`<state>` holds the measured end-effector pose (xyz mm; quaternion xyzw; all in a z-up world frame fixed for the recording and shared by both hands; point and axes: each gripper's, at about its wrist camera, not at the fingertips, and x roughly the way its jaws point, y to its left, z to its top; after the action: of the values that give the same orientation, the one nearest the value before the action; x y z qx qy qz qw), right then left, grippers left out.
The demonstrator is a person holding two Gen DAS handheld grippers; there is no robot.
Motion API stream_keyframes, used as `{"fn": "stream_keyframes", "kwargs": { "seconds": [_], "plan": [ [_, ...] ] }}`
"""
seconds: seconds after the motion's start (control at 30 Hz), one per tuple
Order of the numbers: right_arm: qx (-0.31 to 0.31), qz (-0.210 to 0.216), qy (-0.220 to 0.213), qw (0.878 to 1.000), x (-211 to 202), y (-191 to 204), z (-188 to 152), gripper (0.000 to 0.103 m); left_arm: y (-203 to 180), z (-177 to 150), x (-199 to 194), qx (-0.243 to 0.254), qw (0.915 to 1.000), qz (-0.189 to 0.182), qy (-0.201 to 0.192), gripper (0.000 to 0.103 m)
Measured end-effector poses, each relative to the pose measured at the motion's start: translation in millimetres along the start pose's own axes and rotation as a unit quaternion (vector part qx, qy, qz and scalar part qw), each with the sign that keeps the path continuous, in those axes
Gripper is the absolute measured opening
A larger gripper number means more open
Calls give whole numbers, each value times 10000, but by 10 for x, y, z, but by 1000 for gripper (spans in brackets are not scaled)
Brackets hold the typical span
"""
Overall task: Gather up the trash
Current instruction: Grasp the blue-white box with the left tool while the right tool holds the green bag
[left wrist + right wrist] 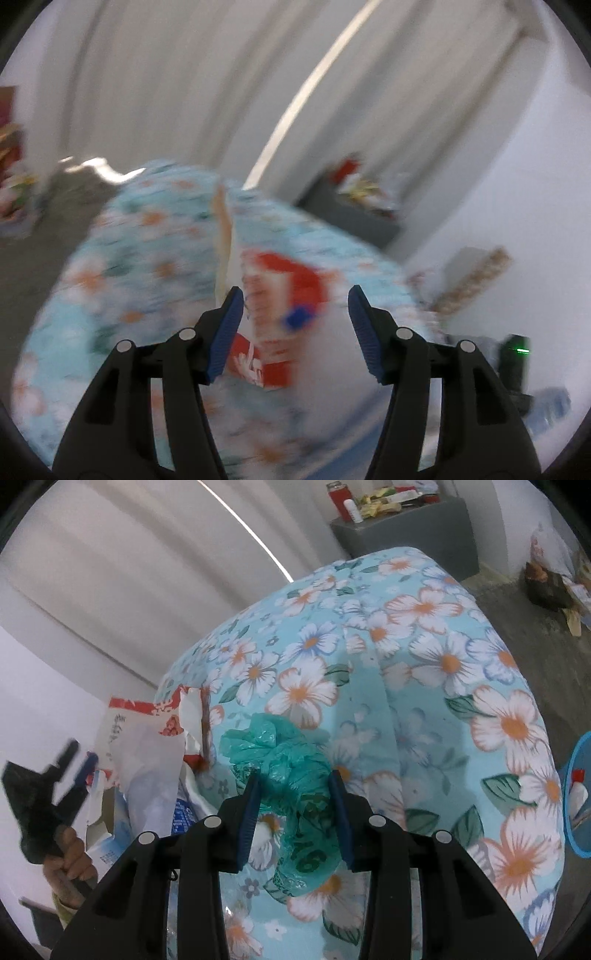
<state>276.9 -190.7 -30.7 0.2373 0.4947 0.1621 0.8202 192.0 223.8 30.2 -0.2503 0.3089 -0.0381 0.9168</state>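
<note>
Biggest thing in both views: floral tablecloth (424,686), light blue with white-orange flowers, draped over a table and filling the centre and right of the right wrist frame; blurred across the left and centre of the left wrist frame. White wall and grey floor behind it.

At the upper right of the right wrist frame is a grey side table (406,535) with a red bottle and clutter on top. At the right edge is a blue bin rim (576,797), only partly in frame; something white and red shows inside it.

Trash pile at left centre of the right wrist frame: a red-and-white paper wrapper (140,731), torn and crumpled, with some white and blue packaging under it. The same wrapper sits at centre of the left wrist frame.

Teal plastic bag (280,760), crumpled, lies on the cloth at lower centre of the right wrist frame.

Right gripper (293,812): jaws around the teal bag, pads look pressed on it, so gripping the bag.

Left gripper (295,332): wrapper lies between the jaws; one pad is against it, the other stands off. Frame is blurred, reads as not yet clamped. The left gripper also shows at far left of the right wrist frame, held by a hand (70,853).

Progress, judged: early to middle. Bag is grabbed but not yet lifted; wrapper and packaging remain on the table. Bin drop is still left.
</note>
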Motion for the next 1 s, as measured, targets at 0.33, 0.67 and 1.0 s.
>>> {"fn": "stream_keyframes", "kwargs": {
  "seconds": [0.33,0.67,1.0],
  "plan": [
    [142,50,-9,9999,-5,-38,-24,37,90,-53,-260,33,9994,234,-247,55],
    [194,68,-30,9998,-11,-43,-31,37,-718,196,-411,541,9785,-1979,-203,55],
    [225,94,-42,9997,-16,-55,-43,37,-641,253,576,242,9910,-884,976,55]
  ]
}}
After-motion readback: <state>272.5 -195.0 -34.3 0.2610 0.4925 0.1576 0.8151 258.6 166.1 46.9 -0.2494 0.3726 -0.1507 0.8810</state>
